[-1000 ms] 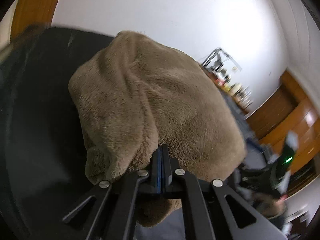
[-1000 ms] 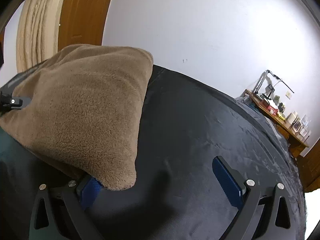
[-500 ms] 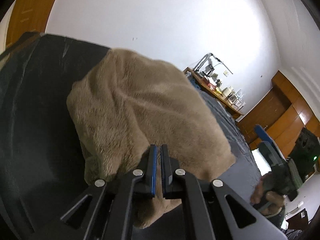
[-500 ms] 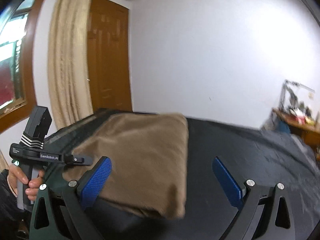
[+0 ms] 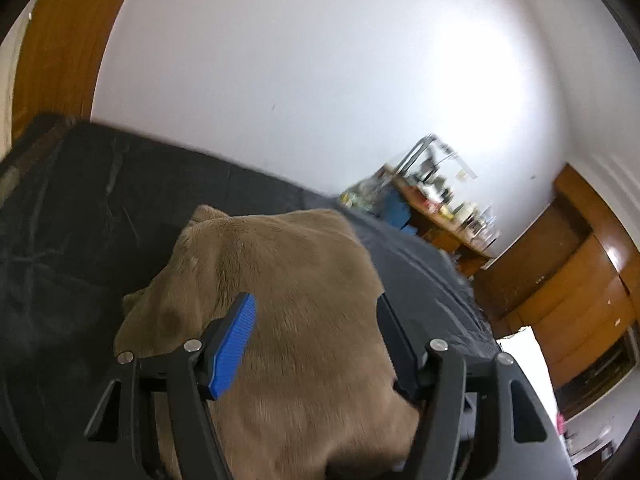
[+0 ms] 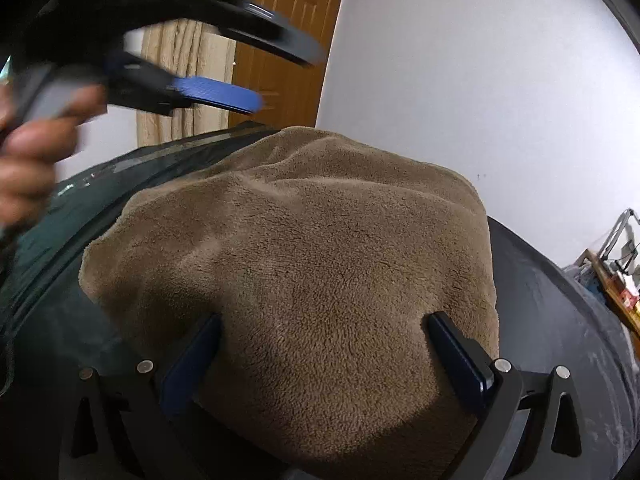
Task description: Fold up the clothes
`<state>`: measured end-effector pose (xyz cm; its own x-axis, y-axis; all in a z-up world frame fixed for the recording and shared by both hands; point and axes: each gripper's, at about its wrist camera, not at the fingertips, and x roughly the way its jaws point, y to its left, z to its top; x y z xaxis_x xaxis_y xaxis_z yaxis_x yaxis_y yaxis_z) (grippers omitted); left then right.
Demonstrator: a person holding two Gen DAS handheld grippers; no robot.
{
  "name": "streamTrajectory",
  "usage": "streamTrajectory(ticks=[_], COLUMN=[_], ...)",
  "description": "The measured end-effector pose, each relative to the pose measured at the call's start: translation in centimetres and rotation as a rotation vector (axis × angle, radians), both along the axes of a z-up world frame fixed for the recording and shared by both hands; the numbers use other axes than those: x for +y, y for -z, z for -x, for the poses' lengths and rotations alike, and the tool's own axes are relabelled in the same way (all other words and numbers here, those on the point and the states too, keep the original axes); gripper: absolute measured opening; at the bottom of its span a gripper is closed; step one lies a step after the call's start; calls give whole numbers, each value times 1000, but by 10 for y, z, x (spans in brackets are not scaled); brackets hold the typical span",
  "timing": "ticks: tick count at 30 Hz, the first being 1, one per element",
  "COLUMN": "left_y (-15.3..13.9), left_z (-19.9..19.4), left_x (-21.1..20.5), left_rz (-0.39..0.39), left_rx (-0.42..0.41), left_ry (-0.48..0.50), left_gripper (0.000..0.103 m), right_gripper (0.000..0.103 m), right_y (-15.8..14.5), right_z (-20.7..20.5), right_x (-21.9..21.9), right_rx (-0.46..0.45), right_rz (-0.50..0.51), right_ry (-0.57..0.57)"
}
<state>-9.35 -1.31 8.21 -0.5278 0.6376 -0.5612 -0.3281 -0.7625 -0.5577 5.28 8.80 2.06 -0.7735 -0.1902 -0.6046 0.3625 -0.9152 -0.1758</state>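
The folded brown fleece garment [image 6: 304, 264] is lying on the dark bedcover [image 6: 560, 320]. The left gripper [image 5: 316, 312] is hovering above the garment, angled downward, its jaws opening with nothing clamped. The right gripper [image 6: 324, 344] is spreading wide at the garment's near edge, pads not pressing.

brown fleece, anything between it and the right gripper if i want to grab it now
Nothing visible. The right gripper is open with the folded brown fleece directly beyond its fingers, on the dark bed cover. The left gripper, its jaws opening with nothing between them, is up and off to the side.
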Motion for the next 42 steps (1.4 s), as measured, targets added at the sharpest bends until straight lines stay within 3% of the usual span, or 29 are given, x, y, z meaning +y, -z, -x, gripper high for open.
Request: streamTrajectory(ticks=[5,10,16,24,28,32,37,42], left_y=[36,74,86,71,41,30,55,74], left_z=[43,62,54,30,-9,-45,-51,-47], left_x=[-9,-11,-9,-41,-53,-53,-29,-26], left_rz=[17,53,89,-59,17,40,189,238], left_rx=[-182,-250,-199,-198,-108,-50,-88,-82], left_ry=[-28,-82,-57,-53,-113,-104,-129,-144], left_gripper=[68,67,67,67,79,80,80,80], right_gripper=[103,103,103,103,103,103,103,103], right_y=[-3,-2,-1,-4,-5,-9,-9,-12], right_z=[2,-1,-2,-5,-4,-7,-4,-4], right_x=[-4,-9,-16,-11,-10,-8,-7,-4], right_rx=[-5,-4,-1,-5,-6,-4,-5,-5], right_rz=[18,7,-4,9,16,16,23,25], right_ry=[-4,0,-3,-3,1,2,2,-1])
